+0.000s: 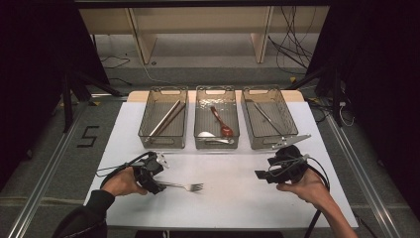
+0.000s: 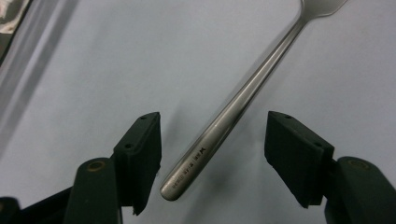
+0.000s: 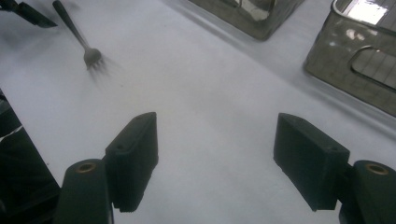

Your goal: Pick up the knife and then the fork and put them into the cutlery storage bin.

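Observation:
A steel fork (image 1: 187, 186) lies flat on the white table, tines pointing right. My left gripper (image 1: 159, 187) is open at its handle end; in the left gripper view the fork's handle (image 2: 224, 121) lies between the two black jaws without touching either, and the midpoint of the gripper (image 2: 212, 158) is just over the handle's tip. My right gripper (image 1: 261, 175) is open over bare table at the right, nothing between its jaws (image 3: 217, 149). The right gripper view shows the fork (image 3: 86, 49) farther off at upper left.
Three clear bins stand in a row at the back: the left bin (image 1: 163, 118) holds chopsticks, the middle bin (image 1: 216, 118) a red spoon and a white spoon, the right bin (image 1: 268, 118) a thin metal utensil. A bin wall (image 3: 355, 65) is near the right gripper.

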The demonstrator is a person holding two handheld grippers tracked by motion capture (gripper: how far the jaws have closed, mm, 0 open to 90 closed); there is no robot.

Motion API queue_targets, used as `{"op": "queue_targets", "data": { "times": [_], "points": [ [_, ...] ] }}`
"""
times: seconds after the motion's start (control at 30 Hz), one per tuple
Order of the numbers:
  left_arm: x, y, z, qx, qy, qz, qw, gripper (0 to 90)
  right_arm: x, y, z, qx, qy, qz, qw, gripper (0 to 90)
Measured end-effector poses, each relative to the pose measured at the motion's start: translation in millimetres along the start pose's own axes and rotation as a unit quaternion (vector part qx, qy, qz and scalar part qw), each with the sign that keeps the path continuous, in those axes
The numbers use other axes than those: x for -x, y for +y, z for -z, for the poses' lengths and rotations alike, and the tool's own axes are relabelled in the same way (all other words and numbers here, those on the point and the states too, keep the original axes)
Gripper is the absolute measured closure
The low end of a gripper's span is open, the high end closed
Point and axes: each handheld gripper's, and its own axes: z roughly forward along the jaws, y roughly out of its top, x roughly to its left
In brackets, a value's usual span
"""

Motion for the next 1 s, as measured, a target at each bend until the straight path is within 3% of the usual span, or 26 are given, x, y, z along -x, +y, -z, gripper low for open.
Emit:
{"op": "queue_targets", "data": {
  "times": [0.4,0.6,0.7,1.0],
  "points": [
    [0.2,5.9,-6.7,-0.028,-0.007,-0.021,0.9994,50.3,-7.4,-4.6,-3.2,-0.009,0.006,0.008,0.9999,31.5],
    [-1.5,7.2,-6.9,-0.035,-0.031,-0.006,0.9989,59.3,-9.5,-6.7,-2.7,-0.009,0.009,0.009,0.9999,31.5],
    [0.7,7.7,-6.8,-0.037,-0.033,-0.008,0.9987,63.7,-10.4,-7.5,-3.2,-0.011,0.012,0.012,0.9998,31.8],
    [8.2,9.5,-5.1,-0.051,-0.036,-0.062,0.9961,76.6,-10.9,-8.0,-3.9,-0.014,0.016,0.011,0.9997,32.0]
  ]
}}
